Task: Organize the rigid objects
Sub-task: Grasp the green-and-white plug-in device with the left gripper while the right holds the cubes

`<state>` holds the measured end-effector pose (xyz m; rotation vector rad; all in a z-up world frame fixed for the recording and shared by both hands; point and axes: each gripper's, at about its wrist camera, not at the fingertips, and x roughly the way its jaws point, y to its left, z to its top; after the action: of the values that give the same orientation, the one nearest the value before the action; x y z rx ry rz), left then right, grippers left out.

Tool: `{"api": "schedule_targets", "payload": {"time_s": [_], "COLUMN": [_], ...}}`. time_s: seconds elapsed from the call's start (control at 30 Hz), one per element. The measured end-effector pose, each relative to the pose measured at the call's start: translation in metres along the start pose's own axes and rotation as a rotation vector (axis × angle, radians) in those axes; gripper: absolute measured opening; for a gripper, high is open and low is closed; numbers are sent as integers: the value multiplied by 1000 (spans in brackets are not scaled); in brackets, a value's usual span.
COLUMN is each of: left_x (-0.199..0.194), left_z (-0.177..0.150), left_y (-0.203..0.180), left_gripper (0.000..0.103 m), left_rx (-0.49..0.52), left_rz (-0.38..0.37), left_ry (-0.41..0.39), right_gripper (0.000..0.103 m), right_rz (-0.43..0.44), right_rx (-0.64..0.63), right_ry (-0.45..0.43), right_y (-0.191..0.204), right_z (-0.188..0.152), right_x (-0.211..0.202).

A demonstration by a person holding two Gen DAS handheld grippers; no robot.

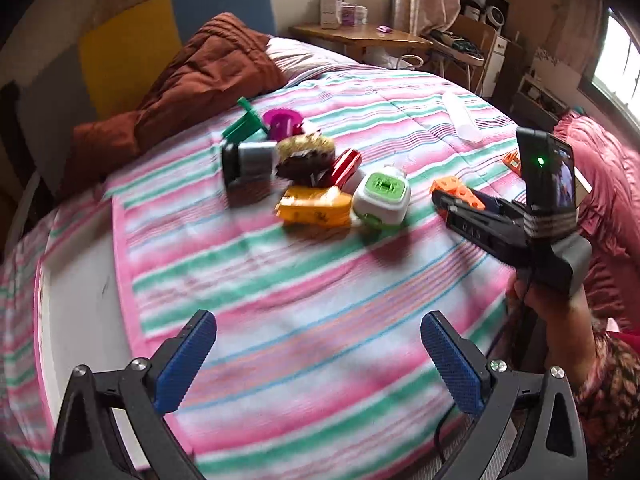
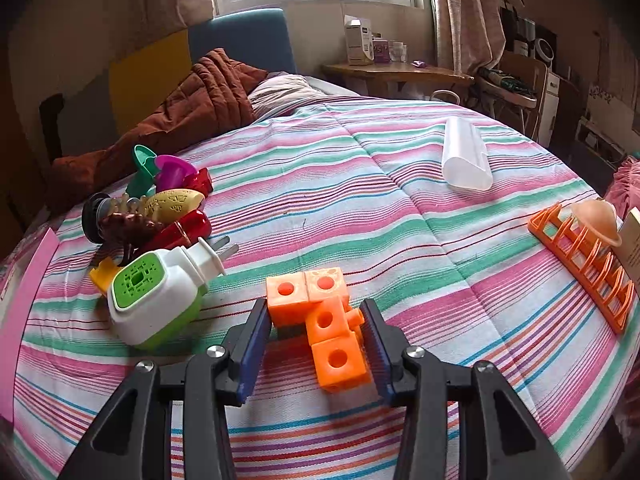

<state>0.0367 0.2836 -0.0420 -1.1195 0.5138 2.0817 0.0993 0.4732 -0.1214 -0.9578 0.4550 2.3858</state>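
Note:
An orange block of joined cubes [image 2: 324,312] lies on the striped bedspread [image 2: 360,200] between the blue pads of my right gripper [image 2: 316,312], which is shut on it. In the left wrist view the right gripper [image 1: 442,200] shows at the right with the orange block [image 1: 456,192] at its tip. My left gripper [image 1: 320,364] hangs open over bare bedspread [image 1: 300,280], nothing between its pads. A pile of toys sits ahead: a white and green plug-in device [image 1: 382,200] [image 2: 152,300], a yellow piece [image 1: 316,210], a red piece [image 1: 346,166], a grey cylinder [image 1: 248,162] and a magenta cup [image 1: 282,122].
An orange rack [image 2: 584,264] with a peach dome [image 2: 596,220] lies at the right edge of the bed. A translucent white container [image 2: 466,156] rests farther back. A brown quilt [image 2: 192,112] is bunched at the head, with a wooden side table [image 2: 396,70] behind. A person's hand [image 1: 548,304] holds the right gripper.

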Motion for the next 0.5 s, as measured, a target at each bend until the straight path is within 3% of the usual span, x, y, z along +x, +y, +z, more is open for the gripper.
{"api": "schedule_targets", "payload": {"time_s": [0.23,0.4,0.5], "left_x": [45,72,89], "left_z": [41,62,68], "left_y": [-28,-47,-56], "left_gripper": [101,90,75], "left_rx": [99,217,281], "left_rz": [21,6,-9], "left_ry": [-64,-118,-92], "right_gripper": [46,46,46], "right_rz": [0,11,16], "right_rx": [31,50,57], "right_ry": [-34,-46,-49], "right_y": [-5,-9,-10], "right_z": [-4,-5,-6], "right_x": [0,0,0]}}
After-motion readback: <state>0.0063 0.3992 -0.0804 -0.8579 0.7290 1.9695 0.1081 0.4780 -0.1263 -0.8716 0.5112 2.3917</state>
